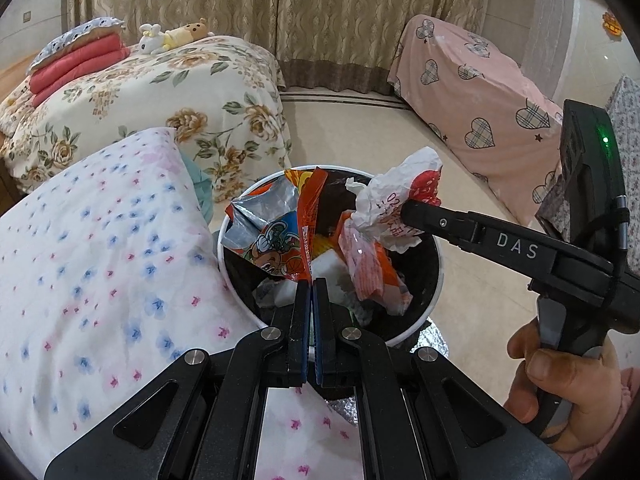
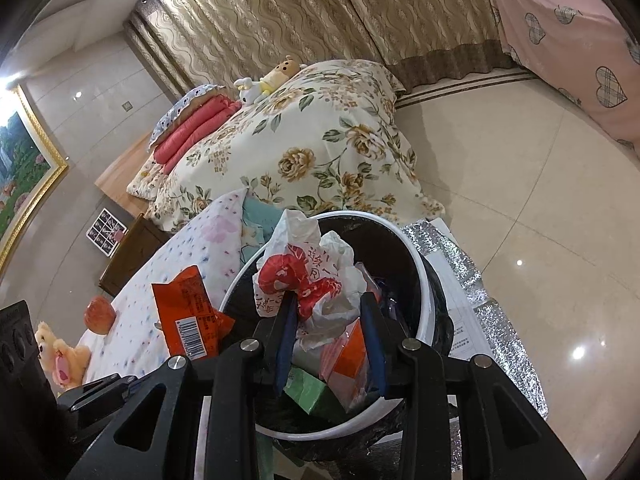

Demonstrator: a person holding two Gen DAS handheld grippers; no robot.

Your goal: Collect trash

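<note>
A white-rimmed trash bin (image 1: 434,292) with a black liner stands on the floor, holding several wrappers. My left gripper (image 1: 312,282) is shut on an orange snack wrapper (image 1: 280,236) and holds it over the bin. The same wrapper shows in the right wrist view (image 2: 188,316). My right gripper (image 2: 328,300) is open, with a crumpled white and red plastic bag (image 2: 308,280) between its fingers above the bin (image 2: 424,276). In the left wrist view the right gripper (image 1: 404,210) touches that bag (image 1: 400,200).
A white flowered pillow (image 1: 92,264) lies left of the bin. A bed with a floral quilt (image 1: 168,96) is behind. Pink heart-patterned covered furniture (image 1: 480,112) stands at right. Silver foil sheet (image 2: 480,292) lies on the tiled floor. A red fruit (image 2: 99,314) and plush toy (image 2: 60,356) sit at left.
</note>
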